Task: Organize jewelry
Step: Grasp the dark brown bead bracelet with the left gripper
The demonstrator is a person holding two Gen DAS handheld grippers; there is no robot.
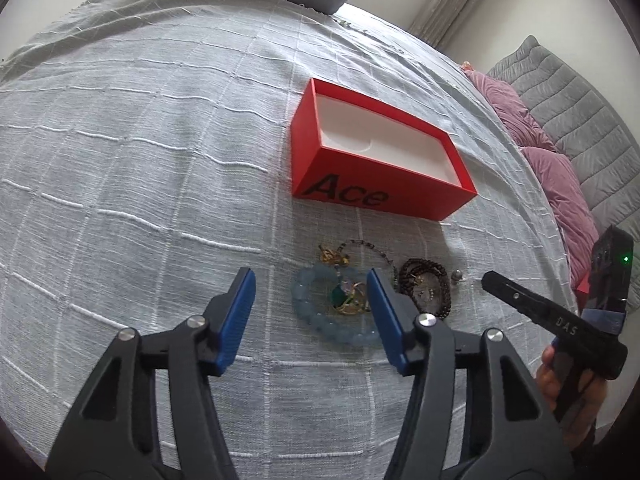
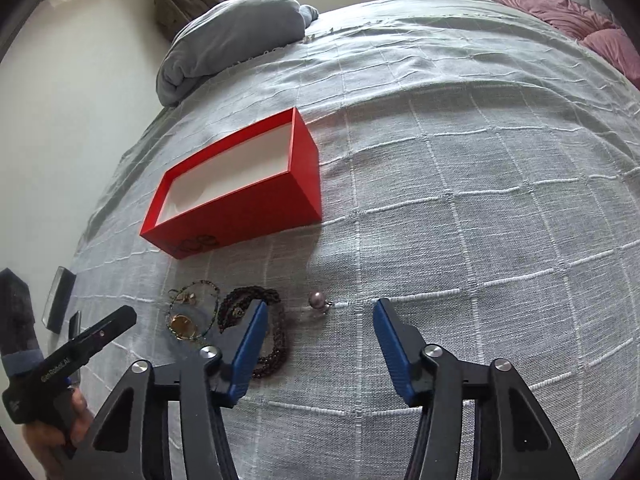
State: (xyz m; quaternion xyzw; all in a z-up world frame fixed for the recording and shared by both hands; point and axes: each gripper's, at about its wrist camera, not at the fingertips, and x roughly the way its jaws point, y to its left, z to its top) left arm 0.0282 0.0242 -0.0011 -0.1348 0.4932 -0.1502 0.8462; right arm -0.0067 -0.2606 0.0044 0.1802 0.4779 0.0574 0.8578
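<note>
- On the bedspread (image 1: 140, 160): red box (image 1: 352, 196), lid off, white inside, nothing in it.
- Just before the box: my jewelry pile: blue bracelet (image 1: 320, 316), brown beads (image 2: 276, 344), pearl (image 2: 317, 301).
- Left gripper (image 1: 312, 312): I read jaws apart, above the bracelet, gripping nothing.
- Right gripper (image 2: 320, 340): jaws apart, empty, near the pearl.

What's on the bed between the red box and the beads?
Nothing. In the left wrist view only bare grey bedspread lies between the red box and the beads.
</note>
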